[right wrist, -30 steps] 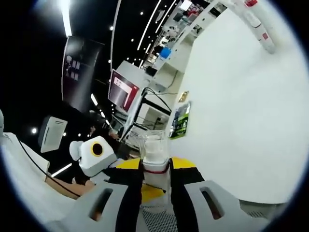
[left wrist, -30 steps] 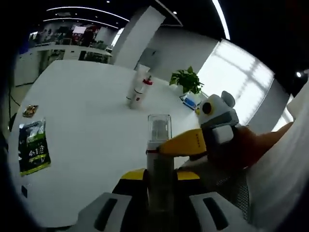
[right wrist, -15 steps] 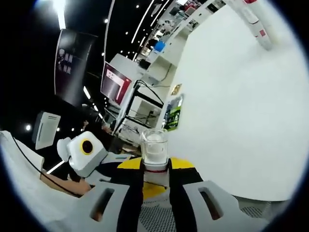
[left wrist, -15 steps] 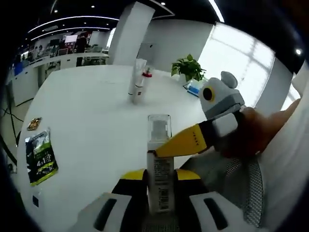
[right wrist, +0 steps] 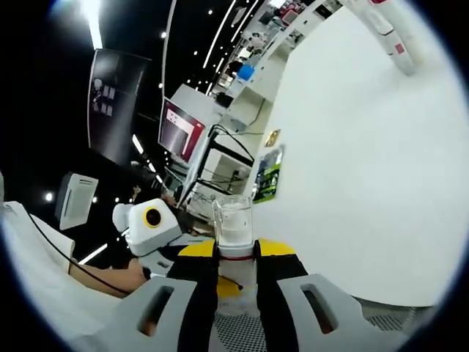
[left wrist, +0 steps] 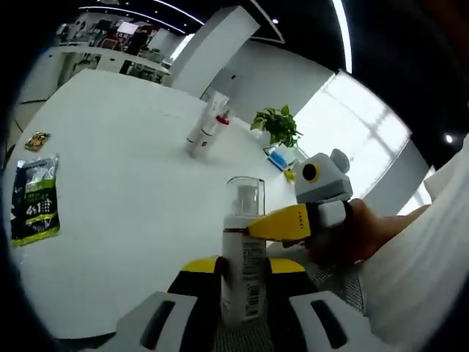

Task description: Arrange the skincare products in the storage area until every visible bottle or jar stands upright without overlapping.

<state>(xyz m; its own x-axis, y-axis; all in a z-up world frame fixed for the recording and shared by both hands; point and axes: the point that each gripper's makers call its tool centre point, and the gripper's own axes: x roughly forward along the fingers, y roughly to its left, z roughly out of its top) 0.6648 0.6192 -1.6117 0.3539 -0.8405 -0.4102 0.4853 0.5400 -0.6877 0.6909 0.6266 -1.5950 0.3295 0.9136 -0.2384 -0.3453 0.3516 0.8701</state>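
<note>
— Two grippers, one bottle: in the left gripper view the left gripper (left wrist: 242, 282) has its jaws clamped on the lower body of a clear-capped pump bottle (left wrist: 242, 257), while the right gripper (left wrist: 258, 226) comes in from the right and touches the bottle at its neck, just under the cap. How does the other side look?

— In the right gripper view the right gripper (right wrist: 236, 268) is closed around the same pump bottle (right wrist: 234, 246) near the red band below the cap, with the left gripper (right wrist: 192, 251) beside it, reaching in from the left. So both claws are grasping that one bottle.

— Which way does it lie?

— Its long axis runs straight up along the left gripper's jaws, cap away from the camera. It appears to be held in the air at the near edge of the white table (left wrist: 132, 183), not standing on it.

— And the other products?

— A white tube (left wrist: 204, 121) and a red-capped bottle (left wrist: 212, 132) stand close together well beyond it, toward the far side. A green sachet (left wrist: 33, 202) and a small packet (left wrist: 37, 141) lie flat near the left edge.

— Room to set it down?

— Plenty, by my reading: a broad bare stretch of tabletop lies between the held bottle and the standing pair. The near table edge is the likely hazard if it is placed too close.
</note>
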